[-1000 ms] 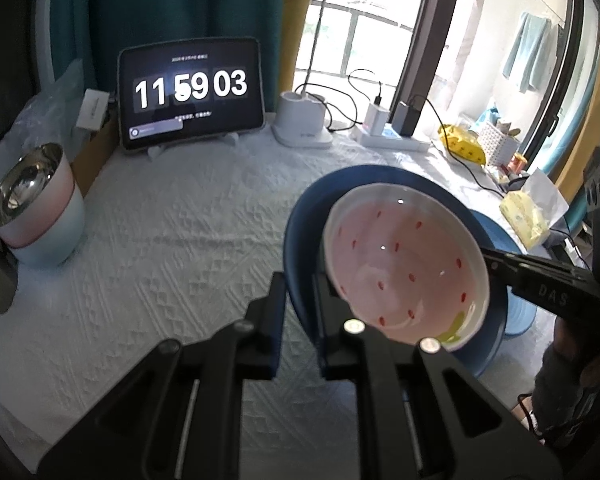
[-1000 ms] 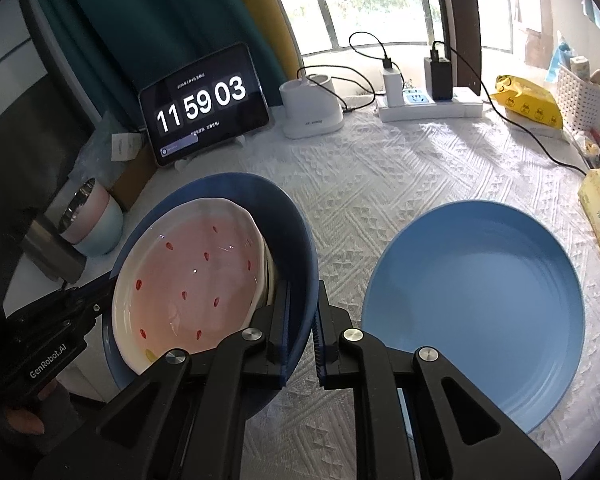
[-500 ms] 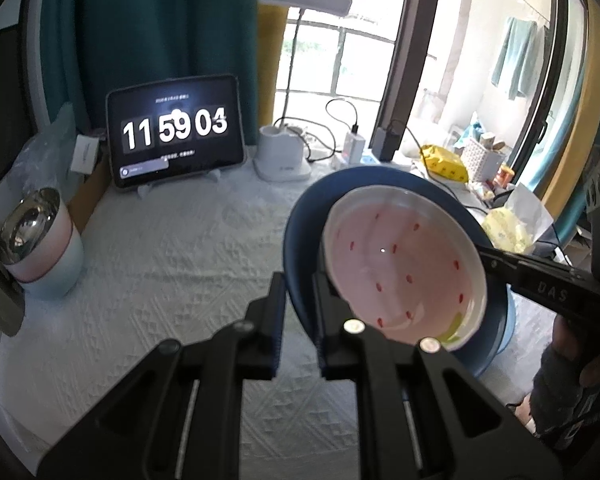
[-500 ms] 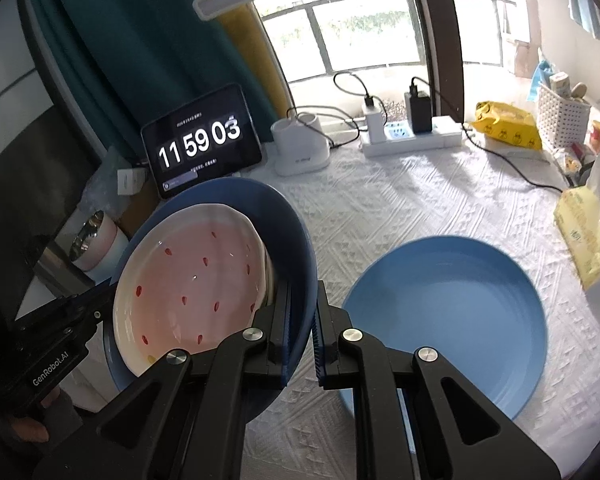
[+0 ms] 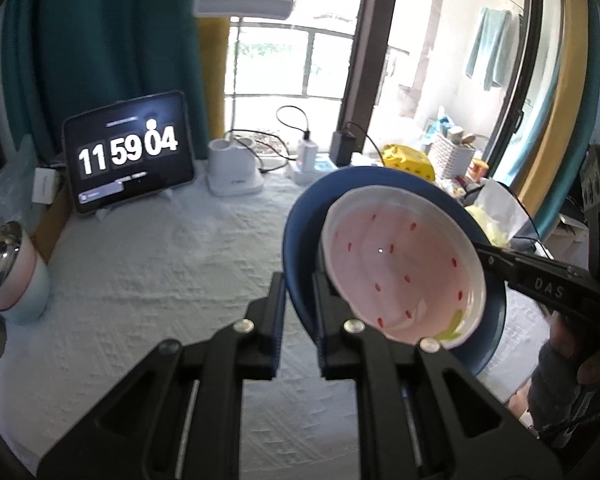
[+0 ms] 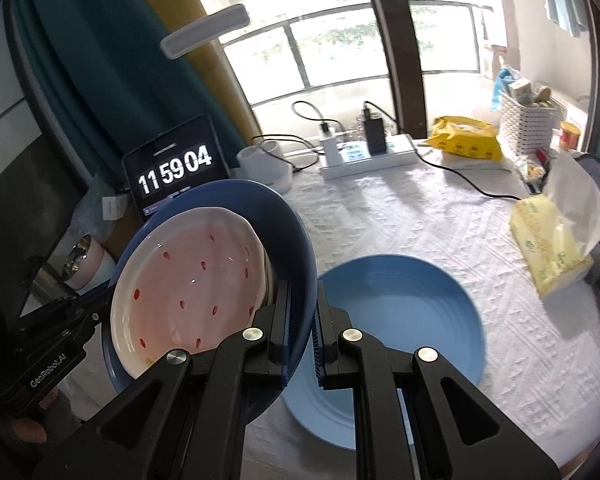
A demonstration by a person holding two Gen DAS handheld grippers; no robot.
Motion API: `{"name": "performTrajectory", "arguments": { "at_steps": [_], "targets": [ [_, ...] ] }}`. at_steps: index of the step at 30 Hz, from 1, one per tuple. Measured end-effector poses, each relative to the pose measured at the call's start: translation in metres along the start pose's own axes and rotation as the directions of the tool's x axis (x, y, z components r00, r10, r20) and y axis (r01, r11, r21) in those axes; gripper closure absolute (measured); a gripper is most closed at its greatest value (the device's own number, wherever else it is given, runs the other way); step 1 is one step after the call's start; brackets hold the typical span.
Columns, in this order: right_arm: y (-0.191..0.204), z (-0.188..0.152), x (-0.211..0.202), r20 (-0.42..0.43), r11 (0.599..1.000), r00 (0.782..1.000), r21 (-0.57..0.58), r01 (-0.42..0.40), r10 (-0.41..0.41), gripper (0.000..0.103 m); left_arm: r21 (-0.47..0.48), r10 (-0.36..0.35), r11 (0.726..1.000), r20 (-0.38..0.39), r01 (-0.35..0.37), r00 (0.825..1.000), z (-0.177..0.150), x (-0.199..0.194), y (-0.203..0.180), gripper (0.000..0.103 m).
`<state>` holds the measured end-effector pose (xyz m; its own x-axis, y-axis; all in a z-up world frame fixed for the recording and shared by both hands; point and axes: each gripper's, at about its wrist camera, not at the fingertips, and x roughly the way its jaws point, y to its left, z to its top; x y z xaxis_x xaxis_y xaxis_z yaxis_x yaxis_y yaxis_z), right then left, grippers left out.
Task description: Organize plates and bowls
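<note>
Item — dark blue plate, carried clear of the table and tilted, with a pink plate with red seed marks nested in its hollow, the pink one leaning against the blue inner wall. Grip: the left gripper pinches one side of the blue rim, the right gripper the opposite side; both pairs of fingers are pressed nearly together with only the thin rim between them, and in each view the other gripper shows as a black bar at the far edge of the plates. Second item — light blue plate, flat on the white textured table just below and to the right of the carried pair in the right wrist view, nothing on it. Further out: a stack of bowls, a metal one uppermost in pastel ones, near the left table edge; a tablet showing a clock at the back; a white lamp base; a power strip with chargers; a yellow packet; a tissue pack. Step in hand, by judgement: transport of the nested pair, likely toward the light blue plate for stacking. Next move calls for levelling the blue plate so the pink one does not slide out, centring it over the light blue plate, lowering both sides evenly, then spreading the fingers only once it rests — an uneven release risks a tip.
</note>
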<state>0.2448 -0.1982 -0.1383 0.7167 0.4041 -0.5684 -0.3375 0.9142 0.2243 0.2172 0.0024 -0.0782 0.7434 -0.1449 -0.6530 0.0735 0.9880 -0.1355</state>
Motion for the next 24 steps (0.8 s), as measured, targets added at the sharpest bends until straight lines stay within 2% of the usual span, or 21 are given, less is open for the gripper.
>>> {"name": "performTrajectory", "arguments": {
  "at_steps": [10, 24],
  "targets": [
    [-0.036, -0.003, -0.005, -0.002, 0.999, 1.0, 0.045, 0.024, -0.024, 0.09, 0.036, -0.019, 0.999, -0.033, 0.02, 0.999, 0.005, 0.02, -0.033, 0.091],
    [-0.087, -0.016, 0.002, -0.045, 0.993, 0.998, 0.108, 0.056, -0.051, 0.091, 0.066, -0.04, 0.997, -0.105, 0.047, 0.994, -0.002, 0.058, -0.067, 0.091]
  ]
}}
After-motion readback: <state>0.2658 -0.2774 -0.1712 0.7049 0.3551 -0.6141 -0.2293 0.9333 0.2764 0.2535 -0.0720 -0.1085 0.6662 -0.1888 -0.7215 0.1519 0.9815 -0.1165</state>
